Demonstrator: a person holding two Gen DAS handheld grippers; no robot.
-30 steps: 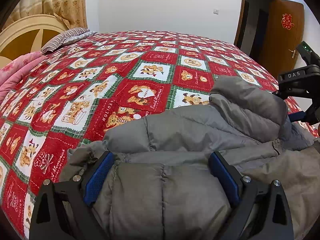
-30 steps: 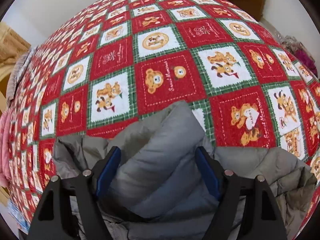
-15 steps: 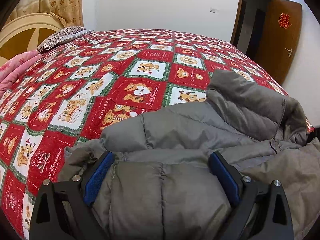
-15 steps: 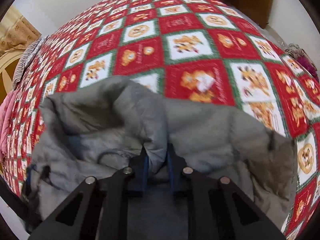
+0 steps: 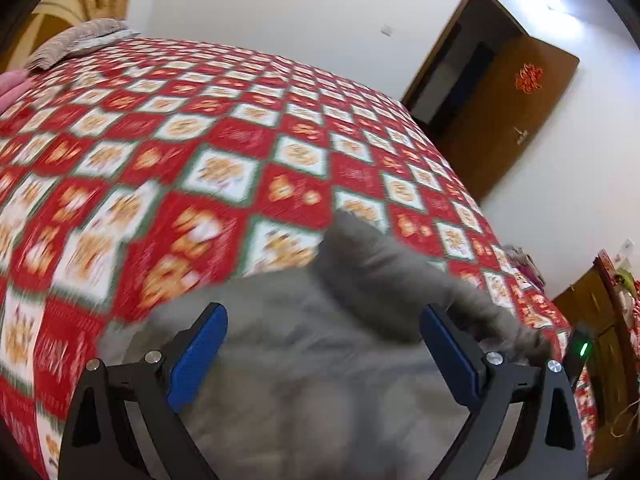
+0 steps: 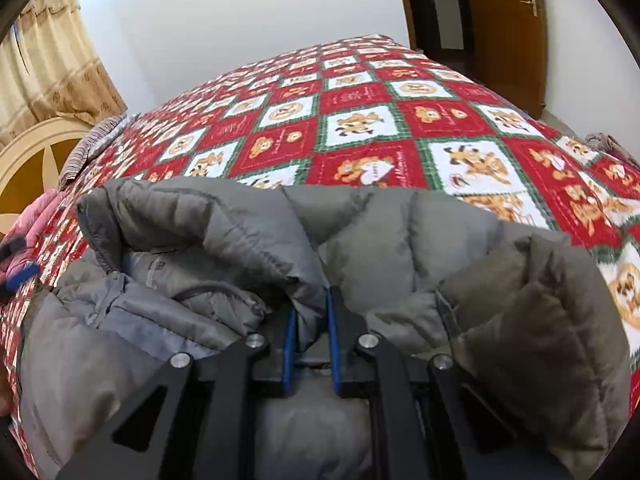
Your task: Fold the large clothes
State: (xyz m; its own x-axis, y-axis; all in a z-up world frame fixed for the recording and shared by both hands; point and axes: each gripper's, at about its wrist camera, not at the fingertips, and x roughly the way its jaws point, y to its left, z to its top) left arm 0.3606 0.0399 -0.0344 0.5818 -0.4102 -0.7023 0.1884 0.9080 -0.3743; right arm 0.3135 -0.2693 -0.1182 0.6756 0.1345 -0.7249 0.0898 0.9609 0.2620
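Note:
A grey puffer jacket (image 6: 380, 248) lies bunched on the bed's near part. In the right wrist view my right gripper (image 6: 311, 309) is shut on a raised fold of it near the collar, and fabric bulges to both sides of the blue pads (image 6: 289, 332). The left wrist view is blurred. There my left gripper (image 5: 323, 311) stands wide open just above the jacket (image 5: 344, 344), and its pads (image 5: 198, 354) press on nothing. A blue finger (image 6: 20, 276) of the left gripper peeks in at the far left of the right wrist view.
A red, white and green Christmas quilt (image 6: 360, 120) covers the bed. A striped pillow (image 5: 76, 40), pink bedding (image 6: 38, 220) and a cream headboard (image 6: 36, 152) are at the left. A brown door (image 5: 504, 112) and a wooden cabinet (image 5: 600, 320) stand to the right.
The right gripper closed on a fold of the jacket and carried it sideways, bunching the fabric. The left gripper rose and tilted up, still open.

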